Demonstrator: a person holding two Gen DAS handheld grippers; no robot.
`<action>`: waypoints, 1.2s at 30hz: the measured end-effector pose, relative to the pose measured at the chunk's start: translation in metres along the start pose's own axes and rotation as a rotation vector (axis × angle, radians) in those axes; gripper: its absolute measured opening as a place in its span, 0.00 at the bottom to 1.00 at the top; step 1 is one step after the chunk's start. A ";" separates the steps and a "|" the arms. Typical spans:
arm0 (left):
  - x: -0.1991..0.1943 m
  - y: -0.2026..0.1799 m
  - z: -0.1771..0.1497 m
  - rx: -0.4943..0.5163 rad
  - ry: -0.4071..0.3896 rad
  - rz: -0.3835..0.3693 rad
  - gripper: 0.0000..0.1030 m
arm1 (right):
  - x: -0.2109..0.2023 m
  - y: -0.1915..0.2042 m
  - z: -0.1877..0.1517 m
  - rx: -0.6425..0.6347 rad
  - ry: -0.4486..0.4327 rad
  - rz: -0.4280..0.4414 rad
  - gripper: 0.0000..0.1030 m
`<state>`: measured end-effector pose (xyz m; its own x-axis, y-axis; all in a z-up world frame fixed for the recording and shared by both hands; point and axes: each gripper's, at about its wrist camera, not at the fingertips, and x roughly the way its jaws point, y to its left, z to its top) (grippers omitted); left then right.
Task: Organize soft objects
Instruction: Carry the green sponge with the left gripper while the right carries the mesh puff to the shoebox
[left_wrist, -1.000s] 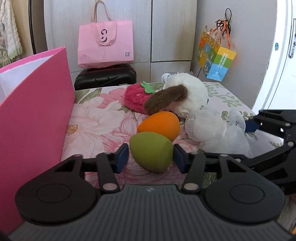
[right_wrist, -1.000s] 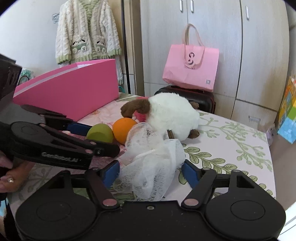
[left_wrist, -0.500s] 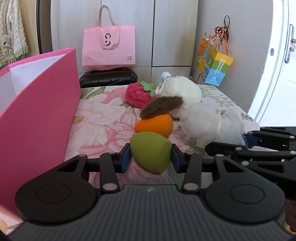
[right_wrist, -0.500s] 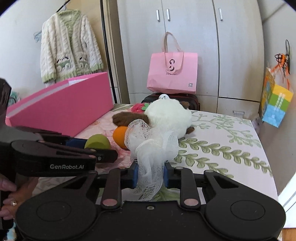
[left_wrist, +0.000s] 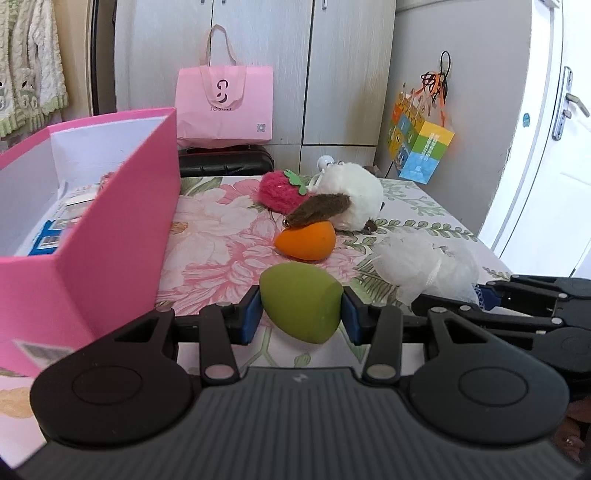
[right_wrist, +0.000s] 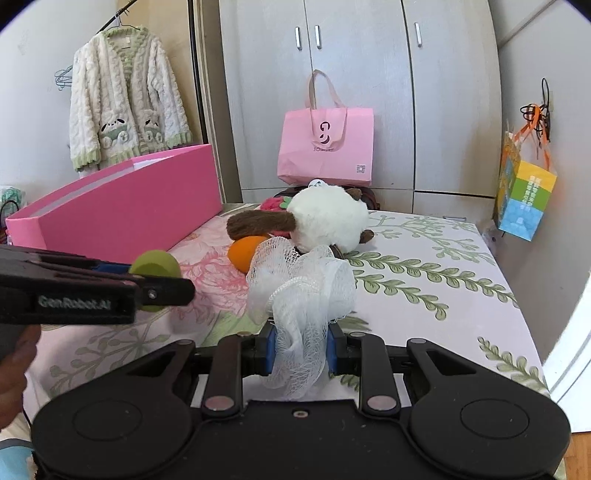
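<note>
My left gripper (left_wrist: 301, 314) is shut on a green egg-shaped sponge (left_wrist: 300, 301) and holds it above the floral table; it also shows in the right wrist view (right_wrist: 155, 266). My right gripper (right_wrist: 300, 349) is shut on a white mesh bath pouf (right_wrist: 301, 291), lifted off the table; the pouf also shows in the left wrist view (left_wrist: 424, 264). An orange sponge (left_wrist: 306, 240), a white and brown plush (left_wrist: 347, 205) and a pink strawberry plush (left_wrist: 277, 192) lie further back. An open pink box (left_wrist: 110, 206) stands at the left.
A pink tote bag (left_wrist: 223, 107) sits on a black case (left_wrist: 225, 162) behind the table. A colourful gift bag (left_wrist: 419, 147) hangs on the right wall. A cardigan (right_wrist: 125, 107) hangs at the left. Papers lie inside the box.
Both grippers closed on their objects and lifted them: the left on the green sponge, the right on the mesh pouf. The left view now looks into the box from higher up.
</note>
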<state>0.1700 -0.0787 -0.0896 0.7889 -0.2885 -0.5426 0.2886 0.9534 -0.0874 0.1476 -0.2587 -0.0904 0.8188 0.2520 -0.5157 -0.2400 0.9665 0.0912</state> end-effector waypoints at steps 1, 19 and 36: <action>-0.004 0.001 0.000 0.000 -0.002 -0.002 0.43 | -0.003 0.002 -0.001 0.001 -0.001 -0.001 0.29; -0.112 0.054 -0.012 -0.087 0.100 -0.188 0.43 | -0.080 0.082 0.012 -0.291 0.001 0.112 0.29; -0.198 0.122 0.032 -0.056 -0.021 -0.047 0.43 | -0.084 0.156 0.090 -0.239 0.002 0.380 0.29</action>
<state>0.0669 0.0921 0.0342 0.7865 -0.3342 -0.5193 0.2949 0.9421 -0.1596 0.0882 -0.1243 0.0438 0.6480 0.5868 -0.4855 -0.6379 0.7665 0.0750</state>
